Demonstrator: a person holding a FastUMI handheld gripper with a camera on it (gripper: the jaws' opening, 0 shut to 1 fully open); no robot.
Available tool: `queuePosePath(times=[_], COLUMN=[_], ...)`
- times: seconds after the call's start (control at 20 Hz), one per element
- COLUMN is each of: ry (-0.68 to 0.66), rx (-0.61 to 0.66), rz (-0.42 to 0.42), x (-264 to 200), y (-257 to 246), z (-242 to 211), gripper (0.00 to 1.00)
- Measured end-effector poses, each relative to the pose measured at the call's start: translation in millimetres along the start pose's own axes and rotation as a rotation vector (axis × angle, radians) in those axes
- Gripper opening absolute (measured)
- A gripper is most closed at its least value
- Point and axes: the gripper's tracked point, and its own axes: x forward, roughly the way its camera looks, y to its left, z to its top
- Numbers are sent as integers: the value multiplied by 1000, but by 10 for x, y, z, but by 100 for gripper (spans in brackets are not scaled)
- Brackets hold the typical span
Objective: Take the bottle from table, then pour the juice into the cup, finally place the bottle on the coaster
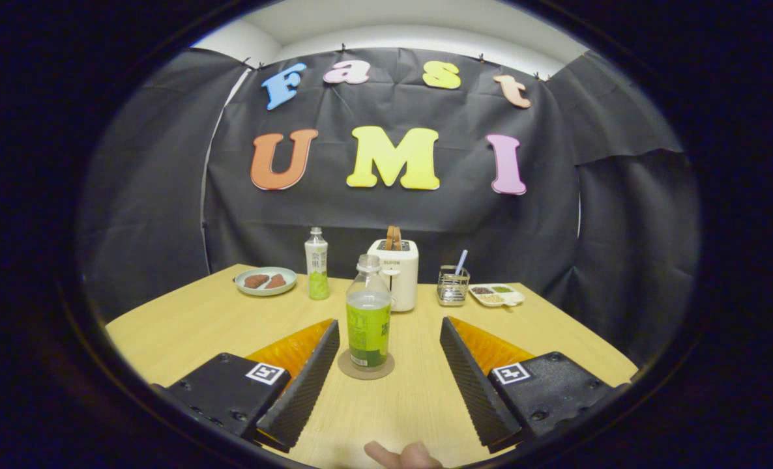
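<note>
A clear bottle [368,314] with a green label and green juice stands upright on a round brown coaster [365,366] on the wooden table [184,326]. It has no cap on. My gripper [390,332] is open, its two black ribbed fingers [305,384] spread wide. The bottle stands between the fingertips, nearer the left one, and neither finger touches it. I cannot make out a cup.
Beyond the bottle stand a white toaster [396,273], a second capped bottle [317,264], a green plate [266,281] with brown pieces, a wire holder [453,286] and a divided white dish [497,294]. A fingertip of a person [403,456] shows at the near table edge.
</note>
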Motion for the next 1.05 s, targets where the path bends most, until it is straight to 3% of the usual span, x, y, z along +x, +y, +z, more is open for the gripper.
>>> queuePosePath(times=[0.3, 0.45, 0.6, 1.05], ry=[-1, -10, -8, -50], rx=[-48, -48, -54, 47], rz=[10, -48, -34, -6], x=[-685, -990, -1210, -1759], y=[-31, -174, -92, -106], z=[73, 102, 138, 250], gripper=[100, 100, 100, 100])
